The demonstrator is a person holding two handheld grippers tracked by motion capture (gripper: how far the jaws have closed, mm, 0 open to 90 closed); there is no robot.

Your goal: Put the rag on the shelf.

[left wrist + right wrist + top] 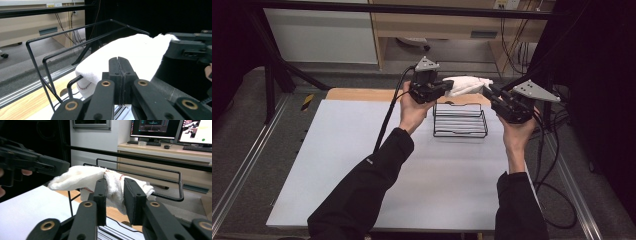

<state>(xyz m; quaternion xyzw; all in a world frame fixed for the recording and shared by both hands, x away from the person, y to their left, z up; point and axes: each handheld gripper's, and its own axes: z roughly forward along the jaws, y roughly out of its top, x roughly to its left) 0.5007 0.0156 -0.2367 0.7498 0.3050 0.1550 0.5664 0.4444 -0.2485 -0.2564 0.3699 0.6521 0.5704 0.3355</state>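
Observation:
A white towel [469, 84] with red stitching hangs stretched between my two grippers, above the back of a black wire rack [459, 135]. My left gripper [447, 88] is shut on the towel's left end. In the left gripper view its jaws [119, 72] are pressed together, with the towel [135, 52] draped just beyond them over the rack's wires [67, 31]. My right gripper [490, 92] is shut on the towel's right end. In the right gripper view a bunched fold of towel [82, 177] sits between the jaws [115, 182].
The rack stands at the back of a white table top [362, 165], near a wooden strip [362, 94]. Cables [557, 200] trail off the table's right side. Black frame bars [412, 9] cross behind. Monitors [155, 127] stand on a desk beyond.

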